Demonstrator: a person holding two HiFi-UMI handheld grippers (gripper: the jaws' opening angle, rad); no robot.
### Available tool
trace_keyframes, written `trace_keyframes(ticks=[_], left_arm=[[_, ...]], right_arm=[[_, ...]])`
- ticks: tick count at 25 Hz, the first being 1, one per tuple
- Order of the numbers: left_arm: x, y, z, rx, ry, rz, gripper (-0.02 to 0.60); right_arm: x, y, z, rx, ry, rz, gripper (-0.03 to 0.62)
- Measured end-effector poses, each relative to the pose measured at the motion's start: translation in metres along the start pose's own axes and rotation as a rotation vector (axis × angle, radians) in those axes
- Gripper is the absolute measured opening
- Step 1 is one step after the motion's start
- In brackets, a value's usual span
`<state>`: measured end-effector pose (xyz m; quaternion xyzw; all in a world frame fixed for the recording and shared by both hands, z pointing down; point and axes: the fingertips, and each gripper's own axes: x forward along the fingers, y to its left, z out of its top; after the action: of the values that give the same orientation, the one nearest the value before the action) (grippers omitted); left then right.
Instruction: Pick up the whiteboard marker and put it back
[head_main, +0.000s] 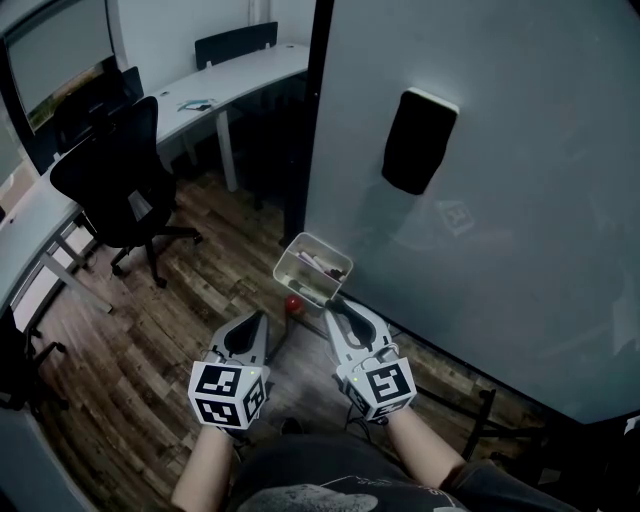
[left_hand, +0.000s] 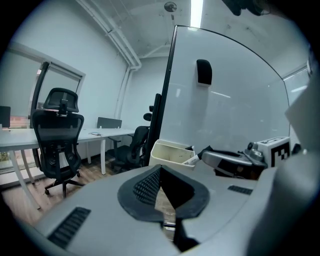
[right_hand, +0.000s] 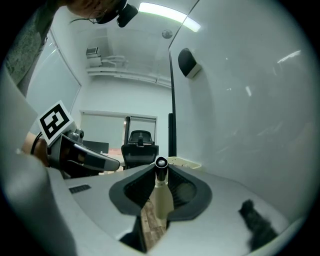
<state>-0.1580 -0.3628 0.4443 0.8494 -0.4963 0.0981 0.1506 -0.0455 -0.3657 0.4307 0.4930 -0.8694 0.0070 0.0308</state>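
The whiteboard marker (right_hand: 161, 192), white-bodied with a black end, stands between the jaws of my right gripper (right_hand: 160, 172), which is shut on it. In the head view that gripper (head_main: 340, 312) sits just below the white marker tray (head_main: 293, 275) fixed to the whiteboard (head_main: 520, 250). From the left gripper view the marker's white tip (left_hand: 192, 160) pokes out towards the tray (left_hand: 167, 155). My left gripper (left_hand: 160, 172) is shut with nothing in it and hangs left of the right one (head_main: 258, 325). Other markers (head_main: 325, 265) lie in the tray.
A black eraser (head_main: 418, 140) clings to the whiteboard above the tray. An office chair (head_main: 115, 180) and a curved white desk (head_main: 230, 80) stand to the left on the wooden floor. A small red object (head_main: 293, 303) shows below the tray.
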Motion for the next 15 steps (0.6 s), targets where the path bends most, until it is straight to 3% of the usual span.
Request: trace_keyframes(ticks=[15], left_arm=[[-0.028,-0.045,-0.003,0.006,-0.041,0.05,0.014]], right_arm=[[-0.048,-0.001,0.003,0.044,-0.009,0.061,0.116]])
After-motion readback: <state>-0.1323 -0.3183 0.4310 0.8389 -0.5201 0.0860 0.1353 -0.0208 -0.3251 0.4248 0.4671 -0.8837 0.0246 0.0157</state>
